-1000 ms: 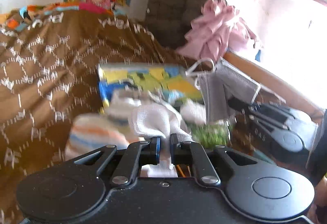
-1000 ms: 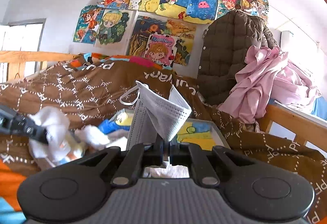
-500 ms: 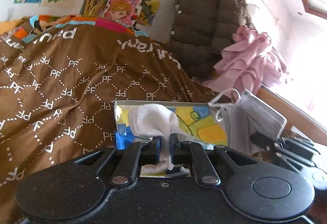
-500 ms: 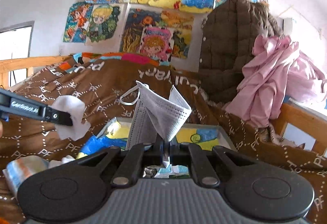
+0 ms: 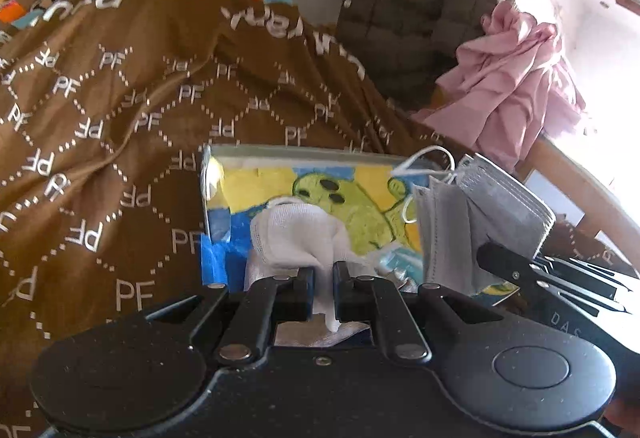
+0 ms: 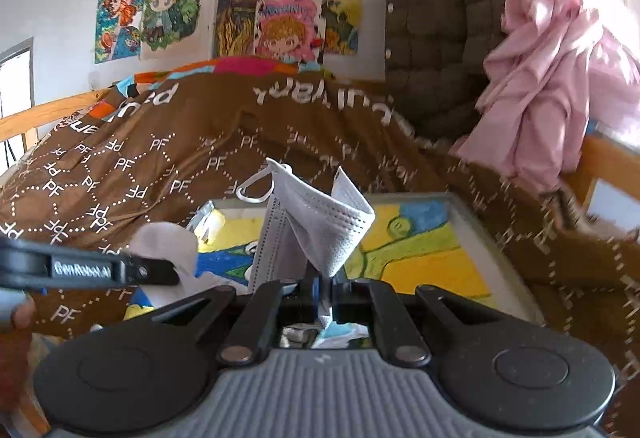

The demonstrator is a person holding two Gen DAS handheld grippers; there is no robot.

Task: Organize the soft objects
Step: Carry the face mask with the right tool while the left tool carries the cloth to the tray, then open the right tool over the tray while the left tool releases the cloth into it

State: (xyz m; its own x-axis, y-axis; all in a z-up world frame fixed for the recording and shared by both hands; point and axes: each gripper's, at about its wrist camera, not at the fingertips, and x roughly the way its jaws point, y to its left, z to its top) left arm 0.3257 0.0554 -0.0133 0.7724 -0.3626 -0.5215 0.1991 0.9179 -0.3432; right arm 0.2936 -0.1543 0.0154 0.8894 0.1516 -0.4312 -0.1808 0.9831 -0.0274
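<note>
My left gripper (image 5: 322, 278) is shut on a bunched white gauze cloth (image 5: 298, 234), held just above a shallow box (image 5: 296, 154) with a yellow, green and blue drawing inside. My right gripper (image 6: 322, 286) is shut on a folded grey face mask (image 6: 316, 226) with white ear loops, held over the same box (image 6: 464, 214). In the left wrist view the mask (image 5: 476, 214) hangs at the right, pinched by the right gripper's fingers (image 5: 508, 266). In the right wrist view the cloth (image 6: 168, 246) shows at the left, with the left gripper's finger (image 6: 120, 270) beside it.
The box lies on a brown bedspread (image 5: 120, 110) printed with white PF letters. A dark quilted jacket (image 6: 436, 38) and pink clothes (image 6: 560, 78) hang at the back right by a wooden bed rail (image 6: 608, 162). Drawings (image 6: 280, 22) cover the wall. Something crumpled lies in the box under my right gripper.
Both grippers have moved forward and down, closer to the box, which now looks larger. The cloth and the mask stay pinched as before.
</note>
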